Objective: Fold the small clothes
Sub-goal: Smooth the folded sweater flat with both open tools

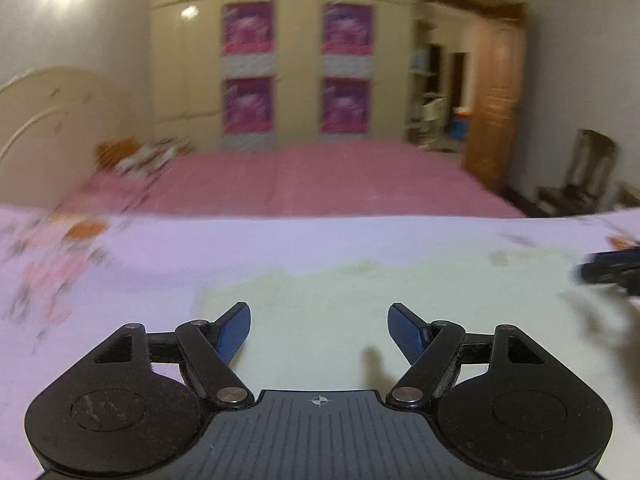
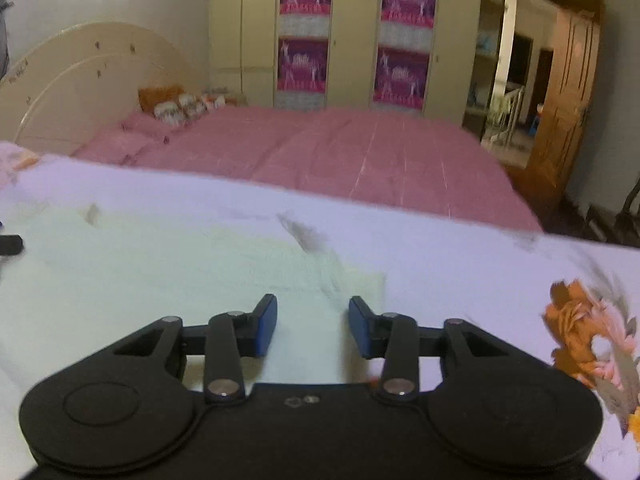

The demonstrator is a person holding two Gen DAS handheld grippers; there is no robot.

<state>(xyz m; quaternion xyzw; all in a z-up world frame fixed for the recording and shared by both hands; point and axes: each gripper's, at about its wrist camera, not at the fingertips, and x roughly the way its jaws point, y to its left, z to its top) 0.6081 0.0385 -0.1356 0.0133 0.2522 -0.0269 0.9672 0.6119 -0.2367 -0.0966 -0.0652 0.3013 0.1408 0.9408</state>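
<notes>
A small pale cream garment (image 1: 340, 312) lies flat on a lilac floral sheet (image 1: 160, 248). In the left wrist view my left gripper (image 1: 319, 308) hovers over the garment's near left part, open wide with nothing between its blue pads (image 1: 236, 332). The other gripper's dark tip (image 1: 612, 272) shows blurred at the right edge. In the right wrist view the garment (image 2: 160, 264) spreads to the left, and its right edge (image 2: 380, 292) runs just beyond my right gripper (image 2: 312, 300). That gripper is open with a narrower gap, and no cloth is pinched.
Beyond the sheet's far edge is a bed with a pink cover (image 2: 340, 152), pillows (image 2: 180, 110) and a cream headboard (image 2: 80, 80). Wardrobes with pink posters (image 2: 306, 32) line the back wall. A wooden door (image 2: 568, 112) and a chair (image 1: 580, 176) stand at the right.
</notes>
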